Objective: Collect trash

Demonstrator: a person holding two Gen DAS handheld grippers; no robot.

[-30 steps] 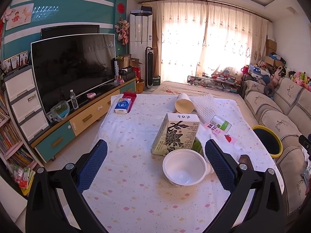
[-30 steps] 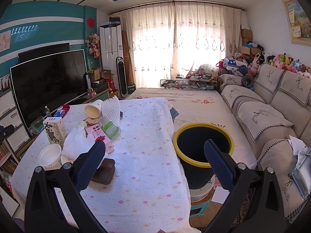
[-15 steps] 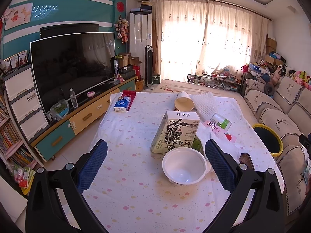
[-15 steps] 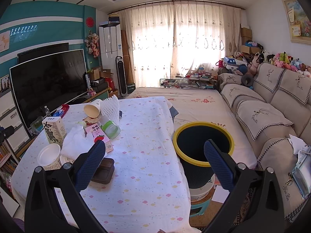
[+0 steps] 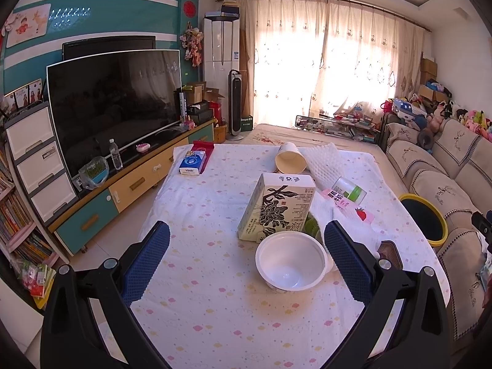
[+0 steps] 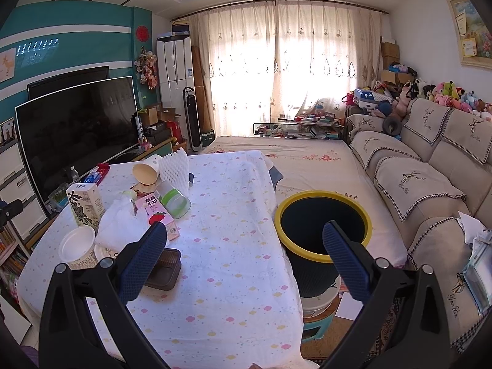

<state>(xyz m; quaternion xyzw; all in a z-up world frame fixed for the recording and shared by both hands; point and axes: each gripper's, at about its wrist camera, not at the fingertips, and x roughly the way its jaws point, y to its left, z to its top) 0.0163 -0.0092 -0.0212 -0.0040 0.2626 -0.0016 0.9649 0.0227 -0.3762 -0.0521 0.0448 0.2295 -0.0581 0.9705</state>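
Trash sits clustered toward the middle of the surface (image 5: 200,276), a cloth-covered top dotted with small pastel shapes. Nearest your left tongs (image 5: 246,259) is a white plastic bowl (image 5: 290,266), upright and empty, framed between the two blue pads, which stand wide apart and hold nothing. Just behind the bowl stands a drink carton (image 5: 278,206) printed with a dark flower. To its right lie a crumpled white tissue (image 5: 326,209), a pink strawberry milk box (image 5: 347,204) and a clear jar with a green band (image 5: 350,189) on its side. Farther back, a tipped paper cup (image 5: 290,160) rests against a sheet of white foam netting (image 5: 326,163). A dark brown tray (image 6: 164,269) lies close to the near edge, beside your right tongs (image 6: 244,250).

Your right tongs are also spread apart and empty, aimed partly over the surface and partly at the yellow-rimmed bin (image 6: 323,224), which stands on the floor just beside the surface, between it and the sofa (image 6: 430,184).

Nothing is picked up yet, so collecting appears to be at its start. The likely next move is to bring the left tongs forward and down to the bowl's rim, close on it, then carry it across to the bin on your right.
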